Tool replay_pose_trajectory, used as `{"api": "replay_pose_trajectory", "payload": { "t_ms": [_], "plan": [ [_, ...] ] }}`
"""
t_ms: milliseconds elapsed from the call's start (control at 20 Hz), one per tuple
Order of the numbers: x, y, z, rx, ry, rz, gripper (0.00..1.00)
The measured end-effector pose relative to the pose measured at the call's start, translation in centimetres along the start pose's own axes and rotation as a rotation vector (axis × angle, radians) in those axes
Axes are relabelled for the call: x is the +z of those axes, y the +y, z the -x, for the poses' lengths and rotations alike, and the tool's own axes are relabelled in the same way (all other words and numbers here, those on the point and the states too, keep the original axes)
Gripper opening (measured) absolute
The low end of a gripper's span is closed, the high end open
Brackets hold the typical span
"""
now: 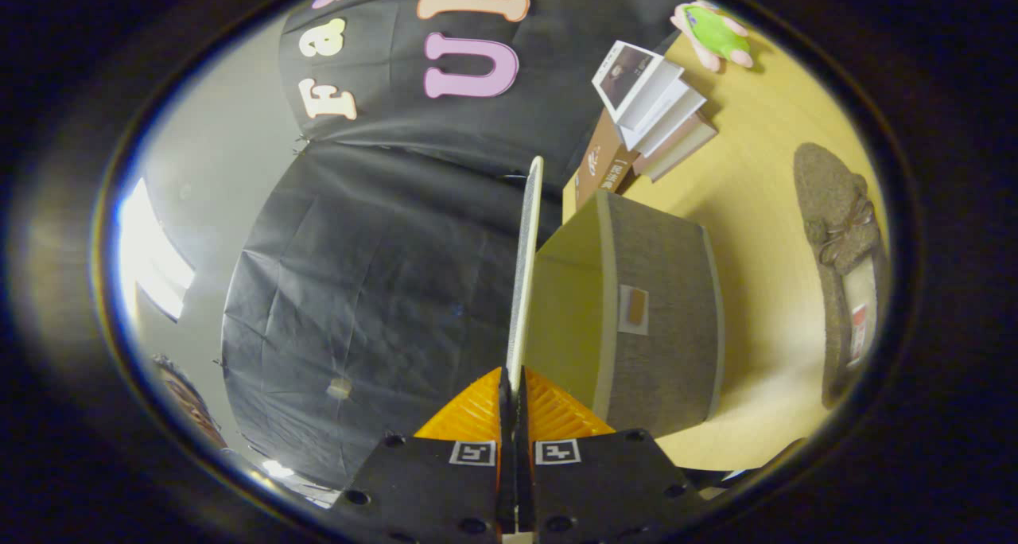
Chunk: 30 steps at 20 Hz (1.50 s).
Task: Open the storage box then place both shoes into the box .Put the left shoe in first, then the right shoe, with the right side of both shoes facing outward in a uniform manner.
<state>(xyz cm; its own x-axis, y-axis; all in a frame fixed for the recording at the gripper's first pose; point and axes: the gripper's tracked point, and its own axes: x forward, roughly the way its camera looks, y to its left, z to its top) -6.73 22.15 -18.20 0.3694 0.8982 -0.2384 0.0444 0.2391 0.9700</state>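
My gripper (pixel 515 389) is shut on the edge of the storage box's lid (pixel 525 273), which I see edge-on as a thin pale panel running straight ahead from between the fingers. The view is rolled sideways. The grey fabric storage box (pixel 664 321) stands on the wooden table right beside the lid, its yellowish inner wall (pixel 561 321) exposed, so the box is open. A grey-brown slipper with a bow (pixel 843 266) lies on the table beyond the box, its opening facing me. I see just this one shoe.
A stack of books (pixel 652 110) and a brown carton (pixel 604 166) stand past the box. A green toy with pink limbs (pixel 712 35) lies farther along the wooden table (pixel 763 186). A person's head (pixel 187 405) shows low beside the cloth wall.
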Motion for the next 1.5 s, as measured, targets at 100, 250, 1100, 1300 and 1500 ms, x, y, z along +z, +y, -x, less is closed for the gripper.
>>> {"api": "replay_pose_trajectory", "payload": {
  "t_ms": [100, 250, 1100, 1300, 1500],
  "plan": [
    [-0.2, 1.9, -0.5, 0.014, 0.001, 0.024, 0.04],
    [-0.3, 4.7, -1.5, 0.041, -0.005, 0.059, 0.04],
    [-6.3, 14.3, -11.9, 0.068, 0.057, 0.256, 0.08],
    [-8.8, 15.2, -15.4, 0.069, 0.102, 0.297, 0.09],
    [-10.4, 15.0, -18.5, 0.070, 0.133, 0.305, 0.11]
  ]
}}
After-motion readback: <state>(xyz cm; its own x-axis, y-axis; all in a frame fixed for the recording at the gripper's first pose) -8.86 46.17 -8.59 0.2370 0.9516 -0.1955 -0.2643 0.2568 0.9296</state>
